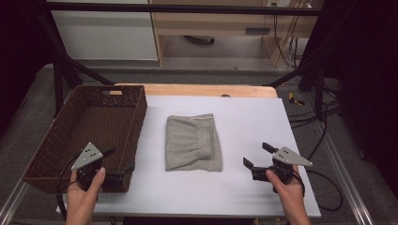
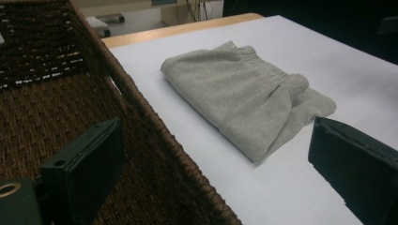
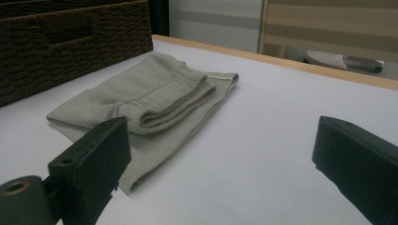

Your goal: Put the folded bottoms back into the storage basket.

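Note:
A folded grey garment point(image 1: 193, 143) with an elastic waistband lies flat in the middle of the white table point(image 1: 248, 117). My left gripper point(image 1: 119, 160) is held at the near right corner of the brown wicker basket point(image 1: 136, 122), jaws open and empty. In the left gripper view its jaws point(image 2: 211, 154) straddle the basket's rim point(image 2: 155, 126), with the garment point(image 2: 244, 101) ahead. To the right of the garment my right gripper point(image 1: 257, 154) hovers open over bare table. The right gripper view has its jaws point(image 3: 220, 154) wide apart, the garment point(image 3: 150, 101) just ahead and left.
The basket point(image 3: 70, 42) takes up the table's left side, and what shows of its inside is bare. A wooden edge point(image 1: 197, 90) runs along the far side. Black frame bars point(image 1: 187, 8) cross overhead, and cables point(image 1: 324, 112) lie on the floor at the right.

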Demonstrator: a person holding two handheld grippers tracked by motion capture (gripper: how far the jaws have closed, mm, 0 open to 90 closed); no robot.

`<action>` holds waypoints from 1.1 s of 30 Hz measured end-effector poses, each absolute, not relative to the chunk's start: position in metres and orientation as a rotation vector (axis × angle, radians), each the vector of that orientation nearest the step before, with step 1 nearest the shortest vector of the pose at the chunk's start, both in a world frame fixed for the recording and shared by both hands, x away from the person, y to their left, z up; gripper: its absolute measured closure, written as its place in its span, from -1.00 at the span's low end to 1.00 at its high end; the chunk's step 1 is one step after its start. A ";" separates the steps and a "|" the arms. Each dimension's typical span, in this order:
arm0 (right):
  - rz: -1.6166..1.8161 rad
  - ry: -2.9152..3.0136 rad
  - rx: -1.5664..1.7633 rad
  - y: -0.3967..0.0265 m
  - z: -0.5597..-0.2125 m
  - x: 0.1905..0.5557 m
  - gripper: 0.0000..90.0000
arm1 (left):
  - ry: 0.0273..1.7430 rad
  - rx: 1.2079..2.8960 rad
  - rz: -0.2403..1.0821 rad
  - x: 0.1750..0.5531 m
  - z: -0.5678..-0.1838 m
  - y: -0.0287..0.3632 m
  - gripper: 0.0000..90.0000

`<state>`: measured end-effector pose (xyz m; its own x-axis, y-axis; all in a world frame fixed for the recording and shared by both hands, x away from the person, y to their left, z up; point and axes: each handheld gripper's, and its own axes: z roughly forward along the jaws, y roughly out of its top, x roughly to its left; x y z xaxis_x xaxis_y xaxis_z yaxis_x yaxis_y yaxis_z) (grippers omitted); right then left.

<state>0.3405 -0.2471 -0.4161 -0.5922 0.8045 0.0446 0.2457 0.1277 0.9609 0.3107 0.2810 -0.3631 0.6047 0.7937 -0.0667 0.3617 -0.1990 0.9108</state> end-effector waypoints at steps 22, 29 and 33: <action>1.472 1.918 1.020 -0.247 -0.415 0.338 -0.90 | 0.918 1.809 0.520 0.307 -0.357 0.267 -0.90; 1.463 1.915 1.034 -0.251 -0.417 0.336 -0.90 | 0.829 1.837 0.501 0.300 -0.347 0.237 -0.92; 1.457 1.917 1.042 -0.251 -0.417 0.335 -0.90 | 0.816 1.873 0.499 0.299 -0.344 0.216 -0.91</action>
